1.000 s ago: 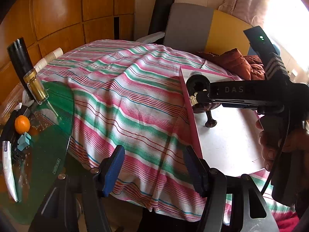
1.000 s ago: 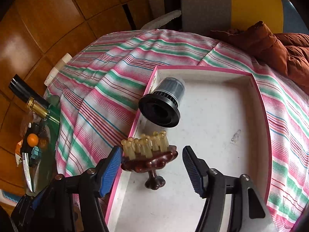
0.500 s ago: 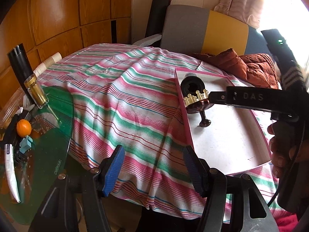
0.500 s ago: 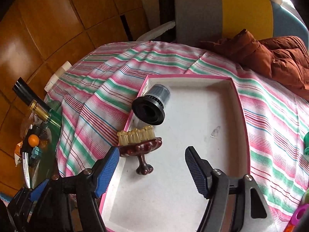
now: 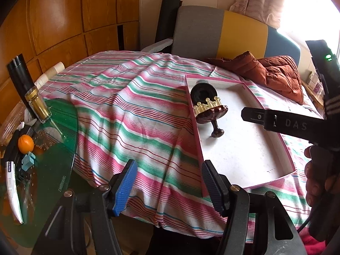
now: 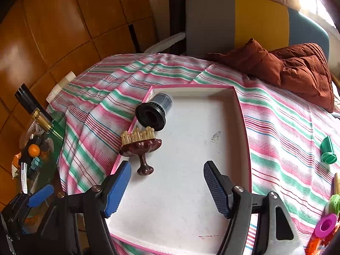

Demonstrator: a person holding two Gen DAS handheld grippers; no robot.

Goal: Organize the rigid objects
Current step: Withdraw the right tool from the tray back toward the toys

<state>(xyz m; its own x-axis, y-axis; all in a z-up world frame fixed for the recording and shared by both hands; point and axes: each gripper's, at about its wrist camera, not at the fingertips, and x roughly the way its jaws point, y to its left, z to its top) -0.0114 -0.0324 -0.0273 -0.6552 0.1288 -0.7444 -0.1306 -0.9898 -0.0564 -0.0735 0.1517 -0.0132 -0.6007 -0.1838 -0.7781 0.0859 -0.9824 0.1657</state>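
Observation:
A white tray with a pink rim (image 6: 242, 116) lies on the striped tablecloth. At the tray's left side rest a dark brown massager with pale prongs (image 6: 140, 142) and a black ribbed filter cylinder (image 6: 154, 112), the massager leaning on the rim. My right gripper (image 6: 166, 188) hovers open over the tray's near half, nothing between its blue pads, the massager just beyond its left finger. My left gripper (image 5: 169, 188) stands open over the tablecloth's near edge, left of the tray (image 5: 192, 114). From there I see the massager (image 5: 210, 110), the filter (image 5: 203, 92) and the right gripper's black body (image 5: 286, 124).
A green glass side table (image 5: 53, 148) on the left holds an orange (image 5: 25, 143), a gold jar (image 5: 38, 104) and a black bottle (image 5: 20, 74). A rust jacket (image 6: 286, 68) lies at the back right. A green cap (image 6: 328, 150) and a magenta piece (image 6: 326, 225) lie right of the tray.
My right gripper has drawn back and upward, away from the massager that stood between its fingers; the massager stays in the tray. The left gripper has hardly moved.

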